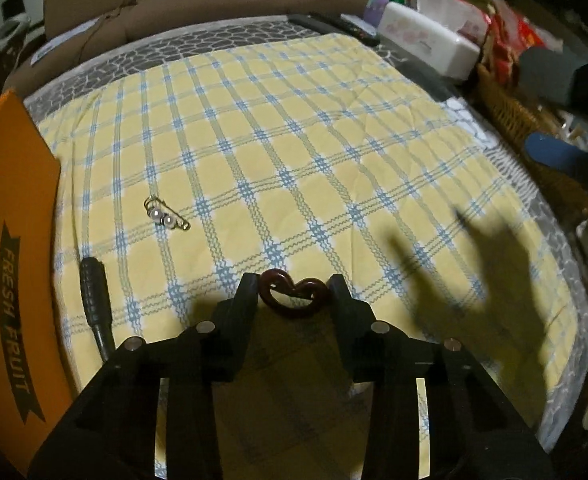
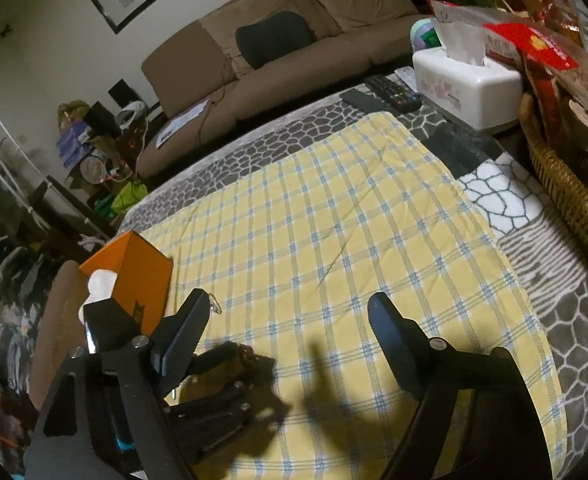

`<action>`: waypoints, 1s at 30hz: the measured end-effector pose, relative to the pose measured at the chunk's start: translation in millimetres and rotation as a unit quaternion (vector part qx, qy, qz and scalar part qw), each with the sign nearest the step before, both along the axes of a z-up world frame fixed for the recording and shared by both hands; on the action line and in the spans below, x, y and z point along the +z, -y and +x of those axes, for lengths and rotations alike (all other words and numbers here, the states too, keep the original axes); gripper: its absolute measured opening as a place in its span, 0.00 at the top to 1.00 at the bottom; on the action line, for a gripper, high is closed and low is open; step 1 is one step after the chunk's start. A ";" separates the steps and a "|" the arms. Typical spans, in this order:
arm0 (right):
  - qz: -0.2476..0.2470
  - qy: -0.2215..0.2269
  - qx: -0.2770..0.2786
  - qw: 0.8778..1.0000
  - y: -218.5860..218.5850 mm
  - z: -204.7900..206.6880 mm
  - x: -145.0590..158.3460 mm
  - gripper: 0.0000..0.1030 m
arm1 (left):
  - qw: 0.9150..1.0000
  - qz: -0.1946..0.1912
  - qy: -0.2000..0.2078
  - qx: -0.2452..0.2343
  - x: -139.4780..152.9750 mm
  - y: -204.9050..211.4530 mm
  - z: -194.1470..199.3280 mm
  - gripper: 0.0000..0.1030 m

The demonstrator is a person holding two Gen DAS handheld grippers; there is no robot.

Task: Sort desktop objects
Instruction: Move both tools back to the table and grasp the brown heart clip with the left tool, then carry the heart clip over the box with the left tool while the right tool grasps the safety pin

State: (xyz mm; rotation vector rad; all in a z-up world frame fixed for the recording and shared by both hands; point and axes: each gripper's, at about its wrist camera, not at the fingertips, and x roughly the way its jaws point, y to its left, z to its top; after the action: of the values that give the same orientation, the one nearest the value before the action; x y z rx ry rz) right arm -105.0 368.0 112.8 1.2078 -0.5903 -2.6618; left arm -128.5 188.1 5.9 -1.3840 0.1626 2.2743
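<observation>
A dark red heart-shaped clip (image 1: 294, 295) lies between the fingers of my left gripper (image 1: 294, 290), which touch its two sides low over the yellow checked cloth (image 1: 294, 152). A pearl pin (image 1: 165, 215) lies on the cloth to the left. A black handle (image 1: 94, 300) lies near the orange box (image 1: 10, 240). My right gripper (image 2: 290, 312) is open and empty above the cloth. In the right wrist view the left gripper (image 2: 214, 364) and the orange box (image 2: 134, 276) show at lower left.
A white tissue box (image 2: 466, 88), remote controls (image 2: 390, 94) and a wicker basket (image 2: 566, 184) with snack bags line the table's far and right sides. A brown sofa (image 2: 278, 48) stands behind the table.
</observation>
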 end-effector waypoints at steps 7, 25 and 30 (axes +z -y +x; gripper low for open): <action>0.002 -0.003 0.005 1.000 7.9 -2.1 -0.3 0.33 | 0.999 0.049 0.005 0.004 24.0 18.3 8.1 0.67; 0.028 -0.019 0.116 0.993 122.7 -49.1 -26.7 0.47 | 0.988 0.135 -0.029 0.063 137.6 175.6 8.8 0.67; 0.072 -0.004 0.140 0.988 156.6 -59.7 -44.2 0.52 | 0.986 0.144 -0.021 0.080 130.6 212.1 4.2 0.67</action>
State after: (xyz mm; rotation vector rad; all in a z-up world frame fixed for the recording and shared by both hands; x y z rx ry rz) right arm -164.7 211.4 68.6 1.2131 -0.2110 -2.5033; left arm -124.3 -23.9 136.5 -1.2361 -0.2629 2.3441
